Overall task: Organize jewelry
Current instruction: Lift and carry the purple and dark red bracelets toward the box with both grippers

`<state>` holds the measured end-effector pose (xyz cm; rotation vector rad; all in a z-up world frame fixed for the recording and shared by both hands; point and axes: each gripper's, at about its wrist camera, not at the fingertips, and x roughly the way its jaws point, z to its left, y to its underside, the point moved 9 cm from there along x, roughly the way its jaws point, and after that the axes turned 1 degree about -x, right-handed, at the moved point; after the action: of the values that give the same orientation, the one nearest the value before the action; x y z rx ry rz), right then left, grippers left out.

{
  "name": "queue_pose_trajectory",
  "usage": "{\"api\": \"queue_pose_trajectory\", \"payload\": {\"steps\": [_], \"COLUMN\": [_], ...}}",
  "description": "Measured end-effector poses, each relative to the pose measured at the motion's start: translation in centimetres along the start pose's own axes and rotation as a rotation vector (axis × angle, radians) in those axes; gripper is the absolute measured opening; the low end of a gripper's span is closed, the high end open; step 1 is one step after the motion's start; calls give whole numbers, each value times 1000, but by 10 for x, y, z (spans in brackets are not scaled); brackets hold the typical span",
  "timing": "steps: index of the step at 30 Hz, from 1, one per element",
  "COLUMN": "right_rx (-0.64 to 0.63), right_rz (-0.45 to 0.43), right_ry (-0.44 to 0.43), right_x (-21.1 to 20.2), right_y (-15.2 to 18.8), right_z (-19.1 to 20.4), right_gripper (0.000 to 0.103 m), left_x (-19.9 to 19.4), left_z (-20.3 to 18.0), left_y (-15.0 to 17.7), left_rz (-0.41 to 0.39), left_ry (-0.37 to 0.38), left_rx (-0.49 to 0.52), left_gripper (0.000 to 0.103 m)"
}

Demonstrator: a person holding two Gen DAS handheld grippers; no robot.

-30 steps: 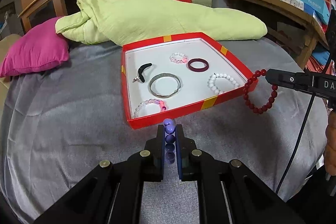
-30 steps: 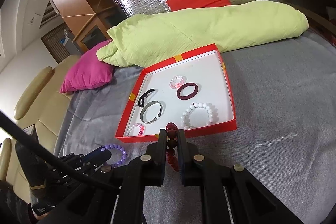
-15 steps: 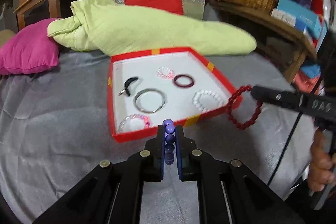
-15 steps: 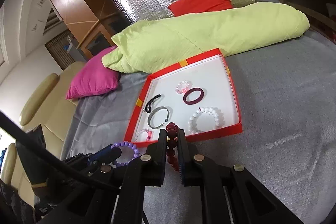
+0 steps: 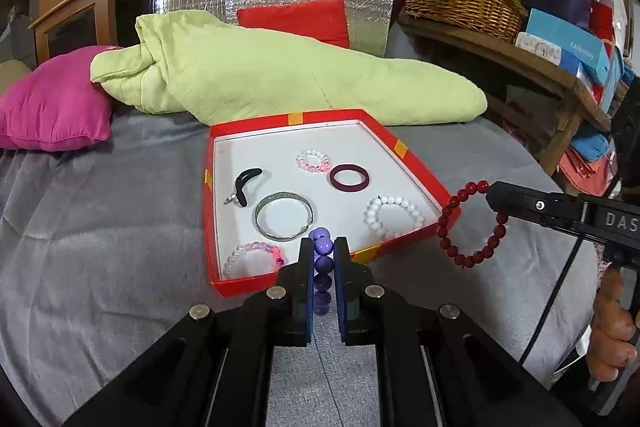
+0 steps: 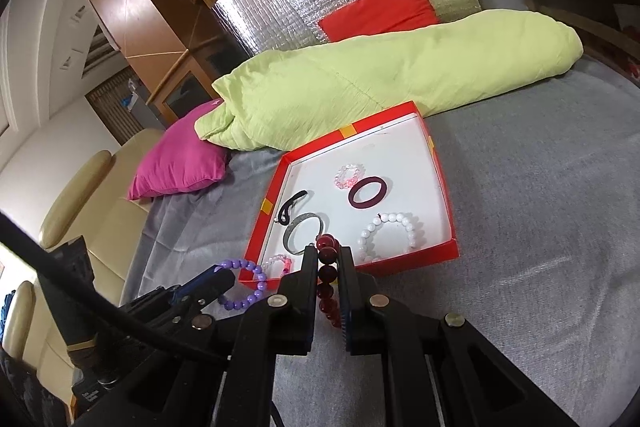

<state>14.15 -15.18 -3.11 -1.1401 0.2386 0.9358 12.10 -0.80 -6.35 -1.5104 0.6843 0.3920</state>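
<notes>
Red tray (image 5: pixel 420 169) nearer than before, both tools clamped: left tool (image 5: pixel 323 255) on half-hidden purple bracelet (image 6: pixel 244 285), right tool (image 6: pixel 328 259) on red bracelet (image 5: pixel 470 223).

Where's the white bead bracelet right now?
In the red box, near its right front corner: the white bead bracelet lies just in front of the dark red ring.

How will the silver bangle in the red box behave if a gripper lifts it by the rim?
The silver bangle looks like a thin metal band, so probably rigid, unlike the beaded pieces. Its smooth, shiny face may slip between pads. Lying flat on the red box floor, it offers little edge.
</notes>
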Motion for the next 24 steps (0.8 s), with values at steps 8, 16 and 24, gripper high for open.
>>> {"api": "queue_pose_trajectory", "payload": {"steps": [8,16,24], "right_rx": [20,6,10], "right_rz": [1,10,12], "right_ry": [-1,-5,6], "right_x": [4,12,15], "right_y": [2,6,7], "right_z": [6,18,17], "right_gripper": [11,11,11], "left_x": [7,8,7], "left_z": [1,9,17], "left_y": [0,-2,-5], "left_rz": [25,21,15], "left_ry": [-38,-90,-124], "left_rx": [-7,-3,-5], "left_gripper": [10,10,10]}}
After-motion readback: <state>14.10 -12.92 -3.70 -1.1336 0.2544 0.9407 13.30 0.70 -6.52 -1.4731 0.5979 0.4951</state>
